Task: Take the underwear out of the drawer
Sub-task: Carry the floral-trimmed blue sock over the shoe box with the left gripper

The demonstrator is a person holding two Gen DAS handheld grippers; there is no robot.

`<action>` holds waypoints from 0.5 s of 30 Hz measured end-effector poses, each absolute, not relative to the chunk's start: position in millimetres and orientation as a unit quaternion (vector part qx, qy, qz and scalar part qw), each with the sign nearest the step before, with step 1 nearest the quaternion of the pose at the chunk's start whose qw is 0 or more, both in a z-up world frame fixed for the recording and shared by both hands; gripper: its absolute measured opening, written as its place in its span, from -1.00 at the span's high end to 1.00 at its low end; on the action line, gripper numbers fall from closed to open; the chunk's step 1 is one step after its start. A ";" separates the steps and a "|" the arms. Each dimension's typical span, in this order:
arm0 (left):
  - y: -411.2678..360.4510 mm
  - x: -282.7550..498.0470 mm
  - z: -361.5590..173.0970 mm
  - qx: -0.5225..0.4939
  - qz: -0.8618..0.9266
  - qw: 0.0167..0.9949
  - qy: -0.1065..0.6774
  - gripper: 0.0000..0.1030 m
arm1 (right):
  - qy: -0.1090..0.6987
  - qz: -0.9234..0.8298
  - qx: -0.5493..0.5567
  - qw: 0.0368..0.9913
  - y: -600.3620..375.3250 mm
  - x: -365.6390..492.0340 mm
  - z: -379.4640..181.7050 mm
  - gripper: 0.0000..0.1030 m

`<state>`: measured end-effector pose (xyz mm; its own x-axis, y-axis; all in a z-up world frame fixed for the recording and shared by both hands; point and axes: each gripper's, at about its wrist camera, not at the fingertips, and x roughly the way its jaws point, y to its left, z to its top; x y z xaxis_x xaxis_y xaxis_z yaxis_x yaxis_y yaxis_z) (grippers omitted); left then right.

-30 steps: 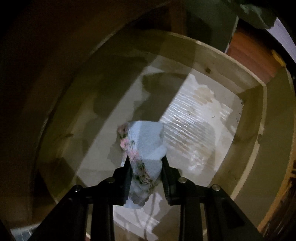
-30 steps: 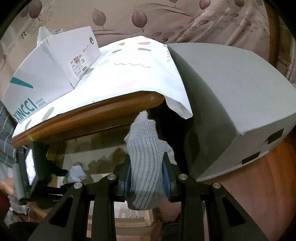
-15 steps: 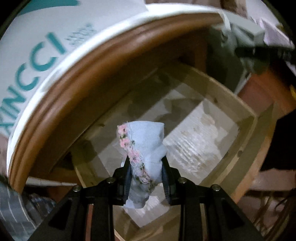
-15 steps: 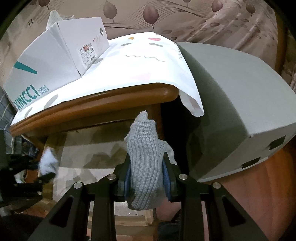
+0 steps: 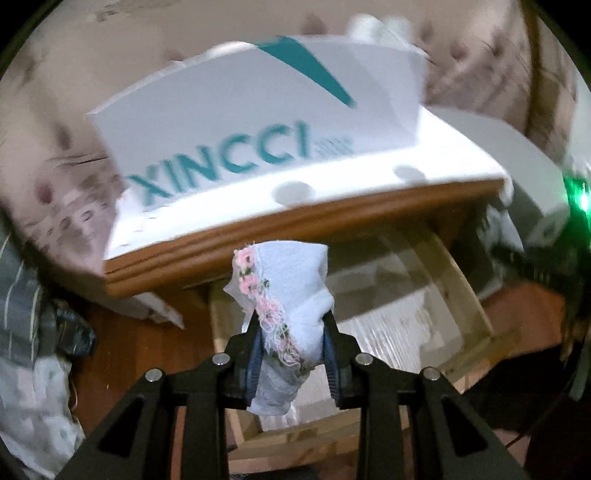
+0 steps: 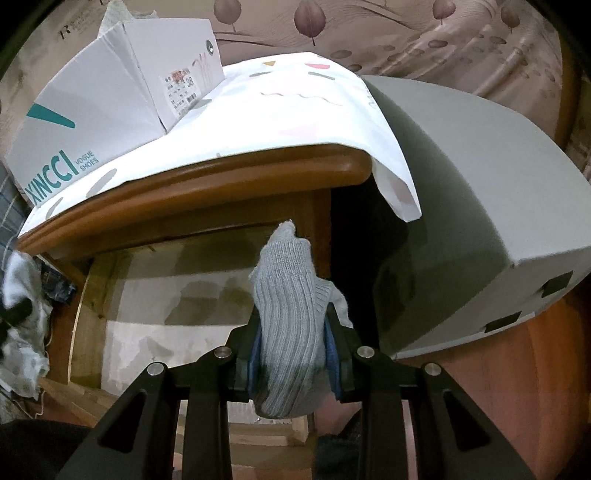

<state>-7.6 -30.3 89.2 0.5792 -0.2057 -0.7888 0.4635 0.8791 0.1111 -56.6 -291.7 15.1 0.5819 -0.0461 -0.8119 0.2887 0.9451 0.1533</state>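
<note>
Wooden nightstand (image 6: 207, 188) with rounded edge, topped by white patterned cloth (image 6: 295, 110) and white XINCCI shoe box (image 6: 92, 122); grey box (image 6: 480, 206) beside it; leaf-patterned brownish wall (image 6: 406, 33) behind; reddish wood floor (image 6: 517, 387); dim lighting.

Shoe box (image 6: 92, 114): you see it white, with teal XINCCI lettering, on the nightstand's left side.
Patterned cloth (image 6: 295, 107): you see it spread under the box, one corner hanging over the wooden top's right edge.
Nightstand top (image 6: 207, 188): brown wood with a rounded edge.
Grey box (image 6: 480, 206): just right of the nightstand.
Wallpaper (image 6: 406, 33): you see a leaf pattern behind.
</note>
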 end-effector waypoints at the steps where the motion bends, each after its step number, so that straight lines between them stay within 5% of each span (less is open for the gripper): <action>1: -26.0 -6.7 95.1 0.146 -0.183 0.879 0.416 0.44 | 0.450 -0.097 0.135 0.877 -291.7 -55.9 14.0 0.49; 15: 7.7 6.1 188.5 0.105 -0.138 0.909 0.379 0.44 | 0.492 -0.100 0.140 0.853 -291.5 -52.3 -5.4 0.49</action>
<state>6.1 7.7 188.5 0.6751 -0.1721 -0.7174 0.3309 0.9397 0.0860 -52.3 -291.5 -5.4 0.4957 -0.0328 -0.8679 0.3084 0.9408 0.1406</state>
